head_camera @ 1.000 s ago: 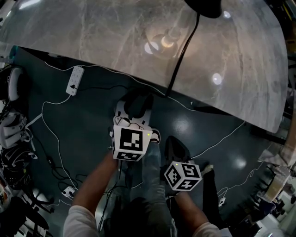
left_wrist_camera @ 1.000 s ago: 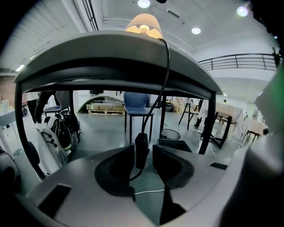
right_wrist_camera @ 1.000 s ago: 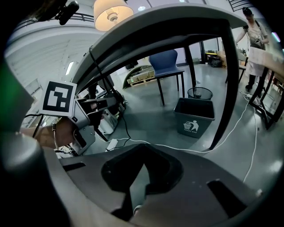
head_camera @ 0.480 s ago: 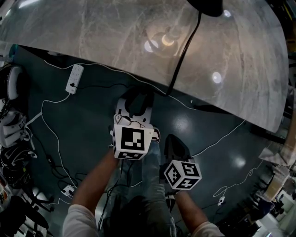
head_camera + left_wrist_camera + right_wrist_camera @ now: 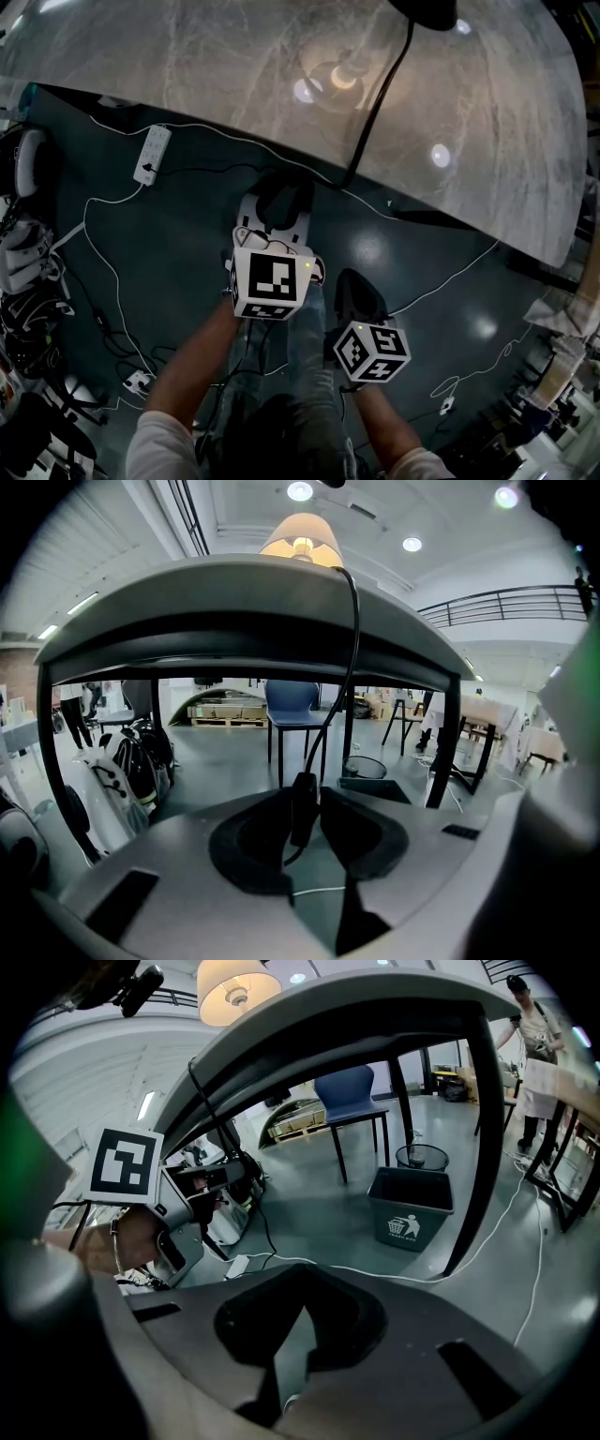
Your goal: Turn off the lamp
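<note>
- Two pads (image 5: 253, 841) of my left claw (image 5: 302, 822) are closed on the black switch (image 5: 302, 806), which hangs on the lamp's cord (image 5: 351, 649) just below the near edge of the tabletop (image 5: 187, 75).
- My right claw (image 5: 302, 1326) has its tips together with nothing between them. It sits low beside the left one, clear of the cord.
- The lamp (image 5: 300, 538) stands toward the far edge and is lit, so I judge the switch has not been thrown.
- To do this well, I would press squarely across the face that carries the button, which I cannot make out from here.
- I would keep the claw level so the dangling switch neither twists nor slips out.
- I would not pull down, since the cord could drag the lamp toward the near edge.
- The lamp going dark is my confirmation.
- The tabletop is pale, marbled and glossy, and mirrors the ceiling lights.
- On the dark floor (image 5: 169, 253) off the near edge, toward the left corner, lies a white power strip (image 5: 153, 157).
- White cables (image 5: 342, 1266) trail across the floor.
- Beyond the far edge stand a blue chair (image 5: 298, 703) and a bin (image 5: 410, 1206).
</note>
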